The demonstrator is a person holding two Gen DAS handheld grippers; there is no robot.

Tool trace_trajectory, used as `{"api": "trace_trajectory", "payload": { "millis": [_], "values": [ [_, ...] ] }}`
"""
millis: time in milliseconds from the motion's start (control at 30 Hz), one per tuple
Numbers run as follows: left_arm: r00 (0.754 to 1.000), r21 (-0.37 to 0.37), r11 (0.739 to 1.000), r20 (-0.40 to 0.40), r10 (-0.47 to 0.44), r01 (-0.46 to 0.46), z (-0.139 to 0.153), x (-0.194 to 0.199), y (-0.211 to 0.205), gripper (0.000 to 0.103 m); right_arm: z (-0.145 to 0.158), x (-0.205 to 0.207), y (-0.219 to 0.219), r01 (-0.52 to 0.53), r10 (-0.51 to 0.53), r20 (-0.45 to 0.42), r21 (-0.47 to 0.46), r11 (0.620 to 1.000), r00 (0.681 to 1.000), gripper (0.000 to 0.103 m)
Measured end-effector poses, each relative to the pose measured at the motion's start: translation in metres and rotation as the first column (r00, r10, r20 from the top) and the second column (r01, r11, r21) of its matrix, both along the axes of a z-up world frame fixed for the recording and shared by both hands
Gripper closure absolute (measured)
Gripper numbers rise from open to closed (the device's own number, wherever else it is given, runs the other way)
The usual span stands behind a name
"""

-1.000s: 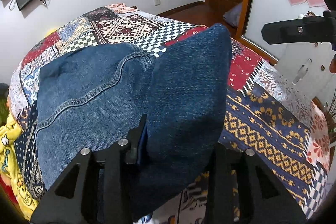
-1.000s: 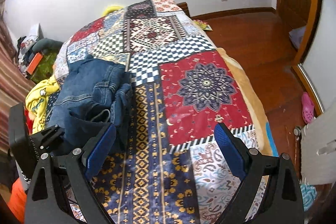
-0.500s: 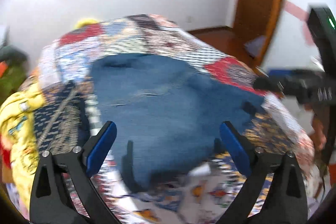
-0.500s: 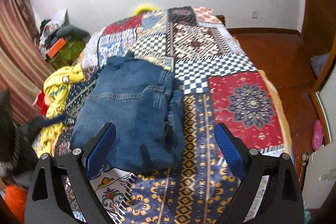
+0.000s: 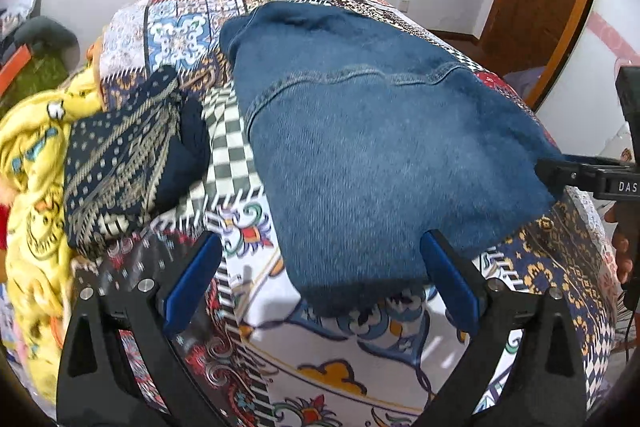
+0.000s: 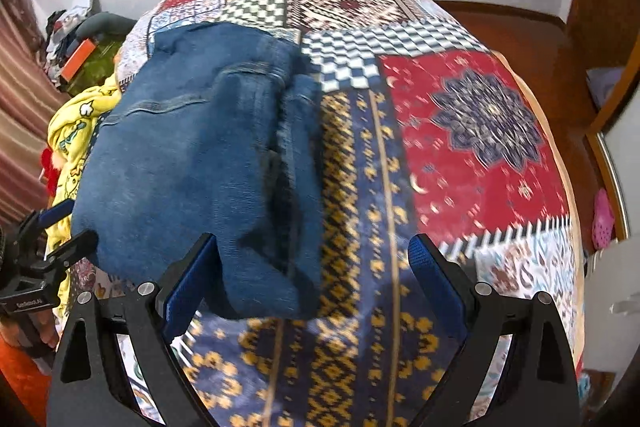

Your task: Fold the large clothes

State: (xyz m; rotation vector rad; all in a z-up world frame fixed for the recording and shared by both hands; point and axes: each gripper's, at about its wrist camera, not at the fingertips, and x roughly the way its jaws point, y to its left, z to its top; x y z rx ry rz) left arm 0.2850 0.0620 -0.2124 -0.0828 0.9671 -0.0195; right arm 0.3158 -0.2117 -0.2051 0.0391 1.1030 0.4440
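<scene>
Now your left tongs point(image 5: 320, 279) stand wide apart, blue pads well clear of each other, with nothing clamped. The near edge of the folded jeans point(image 5: 384, 155) lies in the gap between them, but neither pad presses on the denim. Your right tongs point(image 6: 312, 275) are spread just as wide and empty; the near right corner of the jeans point(image 6: 200, 163) sits just inside their left pad, and whether it brushes the cloth is hard to tell through the blur.

The jeans rest as a thick blue bundle on the bed's patchwork bedspread point(image 5: 360, 355), toward your near left part of it. In the left wrist view a stitched seam curves across the top layer and the folded edge faces you. In the right wrist view the stacked layers show along the bundle's right side, next to the navy and gold band of the bedspread point(image 6: 360, 227), with the red medallion panel point(image 6: 484, 123) farther right.

To the left of the jeans lies a dark navy patterned cloth point(image 5: 120, 163), crumpled, and beyond it a yellow printed garment point(image 5: 36, 187) spills along the bed's edge. The same yellow garment point(image 6: 76, 131) peeks out behind the bundle in the right wrist view.

Each camera catches the other tool at the frame's edge: the right one at the right side of the left view, its tip at the bundle's far corner, and the left one low at the left side of the right view.
</scene>
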Motion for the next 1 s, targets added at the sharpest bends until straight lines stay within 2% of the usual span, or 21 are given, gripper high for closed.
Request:
{"api": "trace_trajectory", "payload": {
  "millis": [133, 200, 267, 333, 500, 600, 733, 833, 933, 1000],
  "values": [
    [1.0, -0.028, 1.0, -0.013, 0.009, -0.009, 0.002, -0.01, 0.003, 0.003, 0.001, -0.007, -0.009, 0.008, -0.008, -0.024, 0.004, 1.0, 1.0, 0.009],
    [1.0, 0.009, 1.0, -0.015, 0.009, -0.009, 0.005, -0.013, 0.003, 0.003, 0.007, -0.011, -0.01, -0.001, 0.001, -0.005, -0.011, 1.0, 1.0, 0.009],
    [1.0, 0.094, 0.996, -0.005, 0.01, -0.01, 0.008, -0.018, 0.002, 0.003, 0.014, -0.015, -0.01, -0.007, 0.008, 0.015, -0.024, 1.0, 1.0, 0.009],
    [1.0, 0.148, 0.989, 0.013, 0.006, -0.007, 0.015, -0.021, 0.003, 0.003, 0.021, -0.014, -0.008, -0.02, 0.021, 0.031, -0.025, 0.999, 0.999, 0.009],
    [0.997, 0.188, 0.982, 0.075, 0.011, -0.025, 0.038, -0.022, 0.015, 0.003, 0.04, -0.01, -0.002, -0.052, 0.051, 0.081, 0.003, 0.999, 0.995, 0.009],
    [0.993, 0.183, 0.982, 0.114, 0.027, -0.047, 0.051, -0.014, 0.025, 0.003, 0.049, -0.001, 0.006, -0.074, 0.07, 0.105, 0.031, 0.997, 0.992, 0.009],
    [0.99, 0.119, 0.991, 0.133, 0.044, -0.06, 0.062, 0.006, 0.037, 0.003, 0.05, 0.016, 0.016, -0.101, 0.093, 0.112, 0.069, 0.992, 0.989, 0.009],
    [0.992, 0.035, 0.997, 0.109, 0.062, -0.066, 0.056, 0.027, 0.048, 0.003, 0.042, 0.031, 0.024, -0.121, 0.113, 0.086, 0.094, 0.988, 0.99, 0.009],
    [0.996, -0.101, 0.992, 0.042, 0.074, -0.069, 0.038, 0.051, 0.063, 0.003, 0.024, 0.049, 0.03, -0.139, 0.137, 0.021, 0.114, 0.984, 0.99, 0.009],
    [0.997, -0.206, 0.976, -0.013, 0.07, -0.071, 0.022, 0.067, 0.071, 0.003, 0.007, 0.064, 0.035, -0.149, 0.157, -0.046, 0.137, 0.979, 0.987, 0.009]
  ]
}}
